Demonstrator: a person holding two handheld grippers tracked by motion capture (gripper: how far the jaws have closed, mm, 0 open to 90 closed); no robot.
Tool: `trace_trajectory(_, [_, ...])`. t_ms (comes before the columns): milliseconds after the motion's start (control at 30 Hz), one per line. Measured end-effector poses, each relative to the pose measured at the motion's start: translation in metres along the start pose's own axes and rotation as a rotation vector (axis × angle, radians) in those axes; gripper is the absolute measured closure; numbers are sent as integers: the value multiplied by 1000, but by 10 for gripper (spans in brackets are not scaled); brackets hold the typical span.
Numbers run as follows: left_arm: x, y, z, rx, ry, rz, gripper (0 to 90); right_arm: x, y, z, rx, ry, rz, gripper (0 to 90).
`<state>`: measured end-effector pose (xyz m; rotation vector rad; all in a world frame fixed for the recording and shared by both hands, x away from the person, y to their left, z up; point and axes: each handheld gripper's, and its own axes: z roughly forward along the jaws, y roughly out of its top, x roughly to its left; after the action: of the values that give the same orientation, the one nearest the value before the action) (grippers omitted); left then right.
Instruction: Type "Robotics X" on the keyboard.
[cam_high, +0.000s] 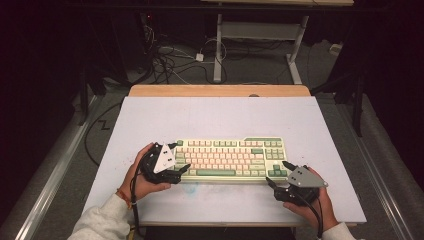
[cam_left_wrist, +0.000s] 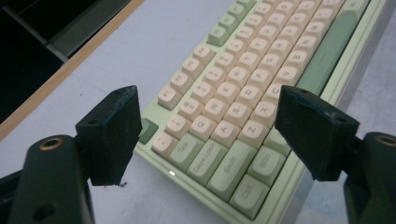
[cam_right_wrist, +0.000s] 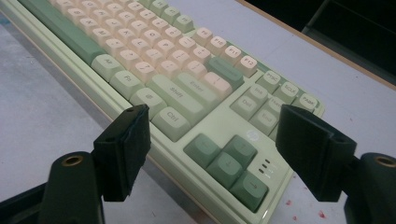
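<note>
From above, I see the keyboard (cam_high: 230, 159) near-centre on the table (cam_high: 210, 117), my left gripper (cam_high: 179, 169) and right gripper (cam_high: 278, 174) at its ends. Left gripper view: jaws spread, straddling its left end. Right gripper view: jaws spread around the arrow-key corner.

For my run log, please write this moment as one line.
left gripper: open, keyboard left end | right gripper: open, right end | keyboard flat on table

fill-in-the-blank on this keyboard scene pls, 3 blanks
1. The left gripper sits at the keyboard's ____ end.
2. Both grippers' jaws stand ____, each pair straddling a corner of the keyboard.
3. Nearest the right gripper is the dark green cluster of ____ keys.

Missing words: left; open; arrow
</note>
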<state>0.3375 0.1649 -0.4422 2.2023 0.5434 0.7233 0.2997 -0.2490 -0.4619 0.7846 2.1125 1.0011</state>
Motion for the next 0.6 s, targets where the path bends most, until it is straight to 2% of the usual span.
trace_trajectory(133, [0,-8,-4,17,11,4,201,0,1,1,-2,8,5,272])
trace_trajectory(300, [-1,-20,-5,53,32,2,191,-1,4,2,-17,27,6,356])
trace_trajectory(367, [-3,-26,-6,73,47,5,188,-1,6,2,-17,34,3,420])
trace_trajectory(500, [-4,-36,-8,87,34,-38,184,-3,11,4,-17,71,19,563])
trace_trajectory(600, [-7,-42,-11,100,31,-46,184,-5,18,8,-10,101,38,665])
